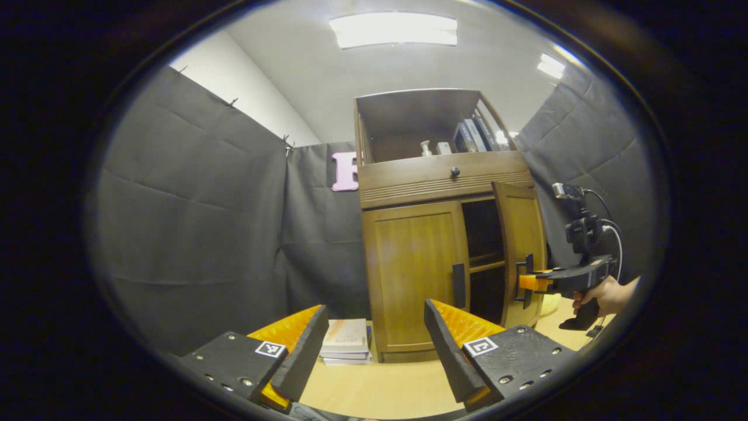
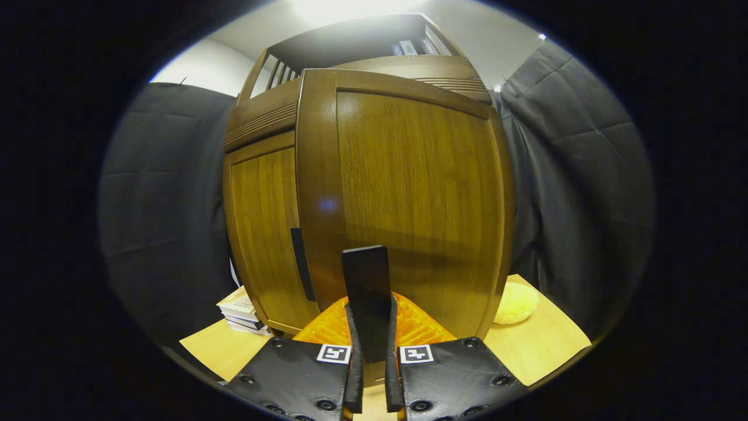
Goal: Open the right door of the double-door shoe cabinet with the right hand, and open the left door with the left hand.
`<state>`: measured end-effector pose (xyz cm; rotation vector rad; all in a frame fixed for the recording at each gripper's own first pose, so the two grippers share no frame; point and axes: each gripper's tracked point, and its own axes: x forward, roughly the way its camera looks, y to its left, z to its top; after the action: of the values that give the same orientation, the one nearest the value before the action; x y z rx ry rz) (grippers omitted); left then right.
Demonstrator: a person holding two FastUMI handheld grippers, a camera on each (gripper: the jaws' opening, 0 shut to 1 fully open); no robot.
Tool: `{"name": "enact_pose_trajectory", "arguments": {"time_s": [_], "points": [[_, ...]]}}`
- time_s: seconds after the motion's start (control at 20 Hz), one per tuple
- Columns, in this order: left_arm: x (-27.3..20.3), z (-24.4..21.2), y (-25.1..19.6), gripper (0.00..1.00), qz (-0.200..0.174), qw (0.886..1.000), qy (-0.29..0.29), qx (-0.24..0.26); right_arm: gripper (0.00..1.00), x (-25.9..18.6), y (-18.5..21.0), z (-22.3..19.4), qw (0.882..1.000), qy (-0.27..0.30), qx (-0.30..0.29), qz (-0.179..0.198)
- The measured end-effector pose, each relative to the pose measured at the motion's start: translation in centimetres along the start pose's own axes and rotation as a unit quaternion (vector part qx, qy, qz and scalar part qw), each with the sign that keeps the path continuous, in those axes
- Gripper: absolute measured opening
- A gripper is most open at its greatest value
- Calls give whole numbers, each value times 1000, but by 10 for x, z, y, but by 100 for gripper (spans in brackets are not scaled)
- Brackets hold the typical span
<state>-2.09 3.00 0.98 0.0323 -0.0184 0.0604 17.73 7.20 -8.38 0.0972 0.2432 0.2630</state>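
**Right door half open, left still shut**

The right gripper [image 2: 371,345] pinches the right door's handle [image 2: 366,280]; swing it wide along its arc. The left gripper [image 1: 374,345] waits agape before the closed left door [image 1: 415,269] of the shoe cabinet [image 1: 409,181], which stands mid-table.

You are looking at a shoe cabinet [image 1: 421,234] of brown wood, its right door [image 2: 409,193] showing fine straight grain under a smooth, slightly glossy varnish that is catching a small glint. Its door handle [image 2: 366,280] is looking dark, smooth and matt. The tabletop [image 2: 543,345] is showing pale, matt wood. The booth wall [image 1: 193,234] is hanging as matt, creased cloth.
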Motion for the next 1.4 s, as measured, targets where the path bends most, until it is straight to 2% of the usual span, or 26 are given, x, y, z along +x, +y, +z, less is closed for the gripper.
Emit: {"name": "enact_pose_trajectory", "arguments": {"time_s": [0.75,1.4], "points": [[15,0,-90,96,-74,997,-2,-20,16,-73,-67,-4,1000,8,-2,-30],[19,8,-141,96,-106,994,-8,-21,15,-116,-125,-3,997,12,-4,-71]]}}
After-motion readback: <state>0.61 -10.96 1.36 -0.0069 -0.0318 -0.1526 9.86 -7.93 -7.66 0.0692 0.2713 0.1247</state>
